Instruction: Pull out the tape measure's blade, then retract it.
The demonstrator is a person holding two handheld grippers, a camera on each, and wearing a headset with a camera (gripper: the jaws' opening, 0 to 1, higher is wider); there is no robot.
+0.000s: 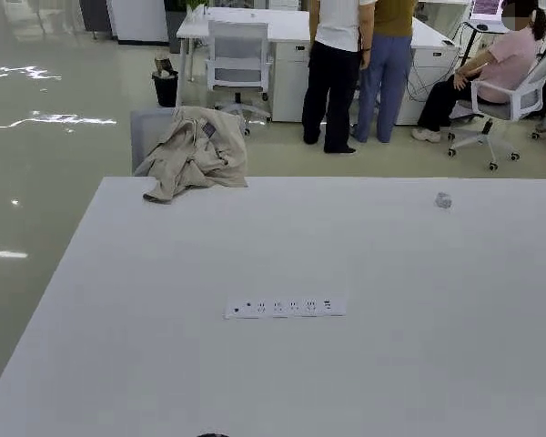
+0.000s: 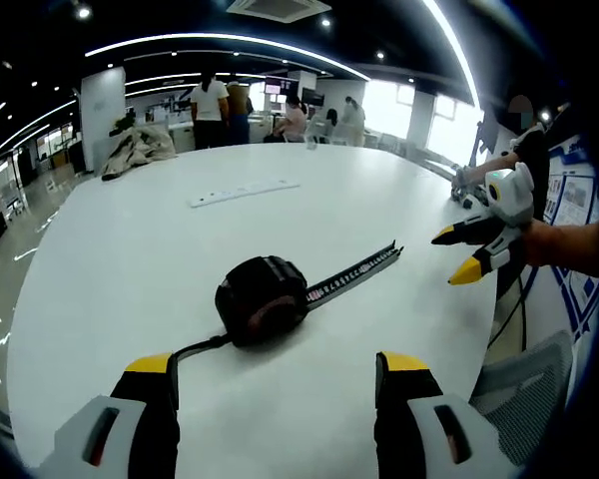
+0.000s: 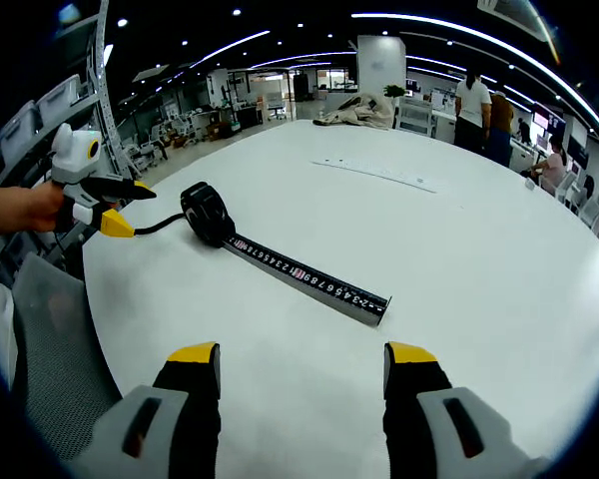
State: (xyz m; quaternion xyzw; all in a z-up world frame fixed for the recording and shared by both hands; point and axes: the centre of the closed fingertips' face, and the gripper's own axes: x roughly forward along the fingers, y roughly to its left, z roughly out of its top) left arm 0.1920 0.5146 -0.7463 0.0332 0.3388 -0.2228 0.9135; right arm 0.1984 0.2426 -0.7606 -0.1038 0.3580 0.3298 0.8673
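A black tape measure lies on the white table, just ahead of my left gripper, whose jaws stand open and hold nothing. Its blade is drawn out a short way and lies flat, pointing at the other gripper, which is open and apart from the blade tip. In the right gripper view the tape measure sits at the far end of the blade. My right gripper is open a little short of the blade's end. The left gripper hovers open beside the case's cord.
A white power strip lies mid-table. A beige jacket is draped over a chair at the far edge, and a small crumpled lump sits far right. People stand and sit beyond the table. The table edge runs close to both grippers.
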